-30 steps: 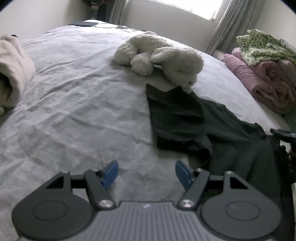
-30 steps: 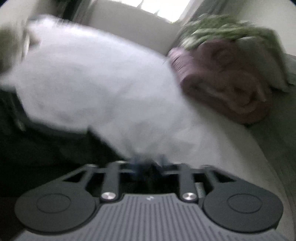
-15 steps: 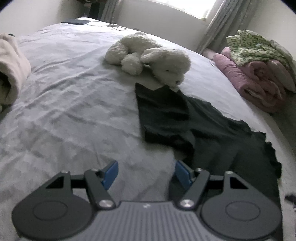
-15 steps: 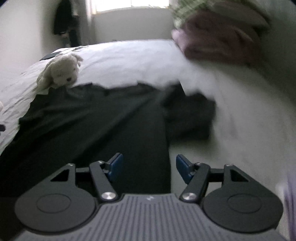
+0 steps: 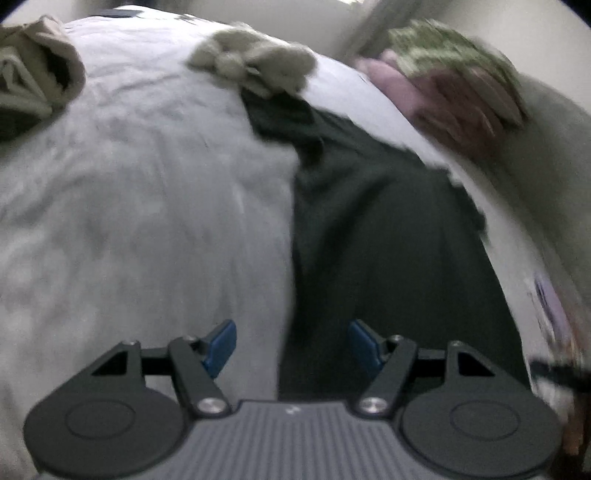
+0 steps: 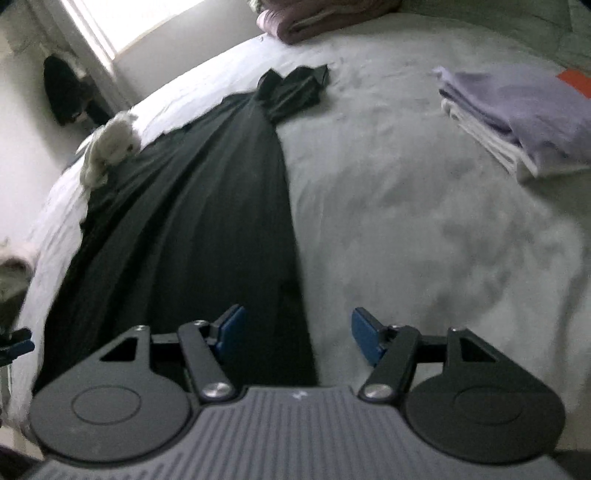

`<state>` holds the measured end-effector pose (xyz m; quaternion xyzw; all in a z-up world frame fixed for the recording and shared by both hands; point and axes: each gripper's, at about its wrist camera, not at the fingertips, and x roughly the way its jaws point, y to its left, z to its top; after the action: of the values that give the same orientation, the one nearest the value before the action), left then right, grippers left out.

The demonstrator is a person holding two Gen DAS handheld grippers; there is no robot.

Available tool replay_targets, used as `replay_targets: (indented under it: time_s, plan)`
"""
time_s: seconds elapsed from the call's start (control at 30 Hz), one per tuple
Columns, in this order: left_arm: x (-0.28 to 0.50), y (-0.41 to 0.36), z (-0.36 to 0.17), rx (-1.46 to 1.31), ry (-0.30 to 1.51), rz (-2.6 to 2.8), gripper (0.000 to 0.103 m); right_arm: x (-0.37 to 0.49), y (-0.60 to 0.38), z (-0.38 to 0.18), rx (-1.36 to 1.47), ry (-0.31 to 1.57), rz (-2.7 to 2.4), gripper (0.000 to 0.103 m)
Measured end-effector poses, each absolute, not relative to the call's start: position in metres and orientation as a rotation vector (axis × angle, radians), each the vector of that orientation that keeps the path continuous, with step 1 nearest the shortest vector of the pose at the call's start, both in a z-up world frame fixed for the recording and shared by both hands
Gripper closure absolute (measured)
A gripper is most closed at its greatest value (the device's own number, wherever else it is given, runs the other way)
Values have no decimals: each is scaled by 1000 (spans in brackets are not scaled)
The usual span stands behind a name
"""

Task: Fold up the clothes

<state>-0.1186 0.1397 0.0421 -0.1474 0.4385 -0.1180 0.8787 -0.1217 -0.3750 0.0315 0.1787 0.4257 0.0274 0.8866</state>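
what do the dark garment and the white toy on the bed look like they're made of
Dark garment: thin matte knit, probably jersey; it drapes in soft lengthwise folds with no sheen. White toy: fluffy plush pile, judging by its fuzzy, tufted outline, though blur hides detail.

Matt dark cloth garment [image 6: 207, 206] on a soft, wrinkled grey bedsheet [image 6: 406, 206] — plush toy [image 5: 255, 59] fuzzy.

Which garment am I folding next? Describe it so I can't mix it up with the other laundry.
Start at the grey-sheeted bed. Down its middle, from the white plush toy toward both grippers, lies the long dark green-black garment. It is the only piece spread flat and unfolded; the folded lavender and white stack and the rolled pink blankets are bundled.
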Motion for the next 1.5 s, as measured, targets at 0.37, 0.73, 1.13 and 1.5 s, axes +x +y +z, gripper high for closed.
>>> replay_targets:
  time_s: [0.37,0.73,1.13,1.5]
  plan:
    - [-161,135,28,-257,938,-296,75,-180,-359,20,317,848,113,35]
    - [-177,131,38,-227,952,-378,102,-211,-346,20,212,790,39,100]
    - [-185,116,37,-72,1003,-336,101,-210,-363,24,276,825,3,100]
    - [-161,149,79,-164,885,-255,90,-197,-360,63,192,718,0,48]
